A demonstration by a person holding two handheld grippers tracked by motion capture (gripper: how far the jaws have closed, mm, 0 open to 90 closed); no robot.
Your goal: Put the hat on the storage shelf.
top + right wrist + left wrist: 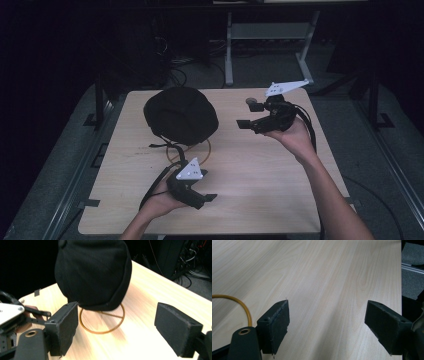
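On the pale wooden desk, a black cap sits toward the far left on a brass wire ring stand. Right hand-held gripper points at the cap, jaws wide, nothing between. Left hand-held gripper, near edge, gapes over bare wood.

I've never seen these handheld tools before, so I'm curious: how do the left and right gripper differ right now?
The left gripper sits low at the near table edge, while the right gripper is held farther back, above the wooden table. The left gripper points across bare wood, whereas the right gripper points at the black hat on its gold wire stand. Both have black jaws standing wide open with nothing between them, and each carries a grey three-cornered plate.
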